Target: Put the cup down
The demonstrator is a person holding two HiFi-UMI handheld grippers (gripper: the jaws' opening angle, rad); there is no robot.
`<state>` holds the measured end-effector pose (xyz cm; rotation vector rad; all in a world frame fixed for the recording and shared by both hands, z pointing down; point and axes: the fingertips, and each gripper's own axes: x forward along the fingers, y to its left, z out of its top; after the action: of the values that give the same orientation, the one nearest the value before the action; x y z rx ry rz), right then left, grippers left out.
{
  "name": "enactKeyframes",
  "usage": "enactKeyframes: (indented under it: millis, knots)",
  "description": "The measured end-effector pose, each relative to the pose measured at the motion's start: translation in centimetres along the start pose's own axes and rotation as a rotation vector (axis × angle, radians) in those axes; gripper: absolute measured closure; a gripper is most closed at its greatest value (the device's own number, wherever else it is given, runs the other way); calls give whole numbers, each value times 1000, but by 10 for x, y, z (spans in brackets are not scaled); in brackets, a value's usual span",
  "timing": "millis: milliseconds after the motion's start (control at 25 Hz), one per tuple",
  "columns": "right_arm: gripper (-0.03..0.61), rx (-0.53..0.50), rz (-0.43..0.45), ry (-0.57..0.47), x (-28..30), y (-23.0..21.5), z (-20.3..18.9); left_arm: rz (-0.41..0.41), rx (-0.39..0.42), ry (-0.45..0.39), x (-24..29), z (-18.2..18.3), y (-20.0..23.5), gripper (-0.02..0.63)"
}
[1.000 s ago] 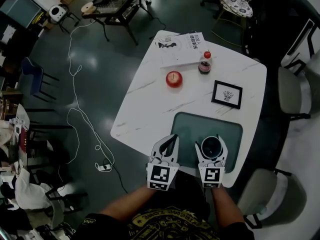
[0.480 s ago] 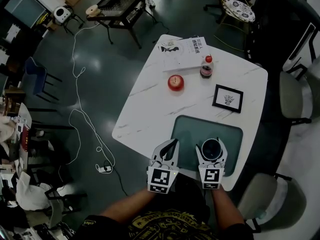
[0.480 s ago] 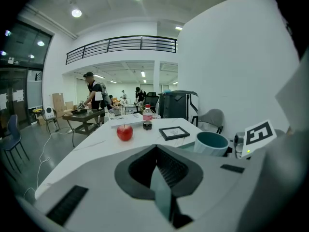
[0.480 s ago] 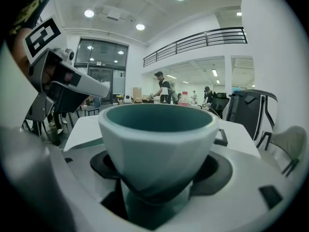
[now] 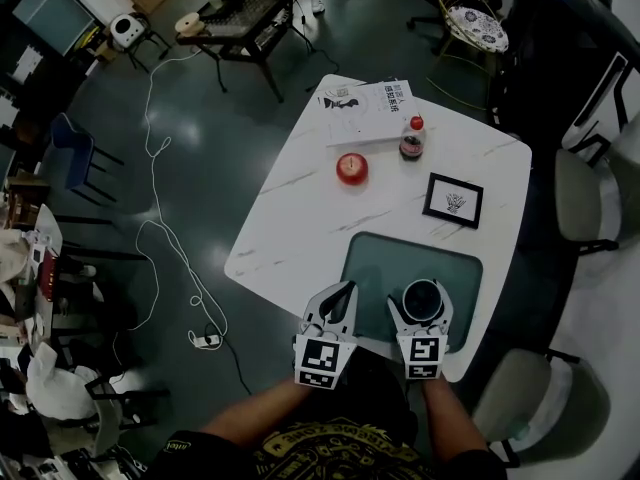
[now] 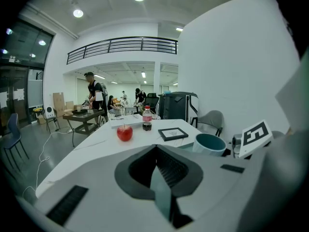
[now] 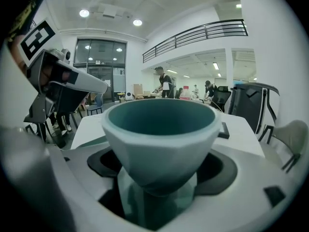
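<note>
Now the cup (image 7: 159,139) stands between the right claw's (image 5: 422,304) just-widened, released jaws; the left claw (image 5: 344,291) is clenched, empty.

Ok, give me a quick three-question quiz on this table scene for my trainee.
1. True or false: the round red apple sits on the white marble table, off the teal mat.
2. Fill in: the teal faceted cup stands between the ____ tongs.
3. The left tongs are: A shut and empty; B gripping the apple; C gripping the cup.
Key: 1 true; 2 right: the right tongs have just been opening, cup between their jaws; 3 A.
</note>
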<state>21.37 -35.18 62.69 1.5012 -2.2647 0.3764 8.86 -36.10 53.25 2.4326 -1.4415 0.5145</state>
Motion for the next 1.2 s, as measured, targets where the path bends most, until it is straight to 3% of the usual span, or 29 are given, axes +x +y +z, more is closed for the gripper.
enactKeyframes:
  millis: [320,600,1080,1200]
  knots:
    - [139,12,-16,18,-15,-1,-2,-16,-3,-36,-14,6,-3,603]
    - [140,33,-81,16,-50,8,-2,-21,-17,-78,-48,5,0,603]
    - [144,70,-185,-136,-132,62,40,-33,-31,-139,-133,-5,2,604]
    - [261,54,-203,-176,-155,77,56,-41,4,-161,-155,-1,-4,603]
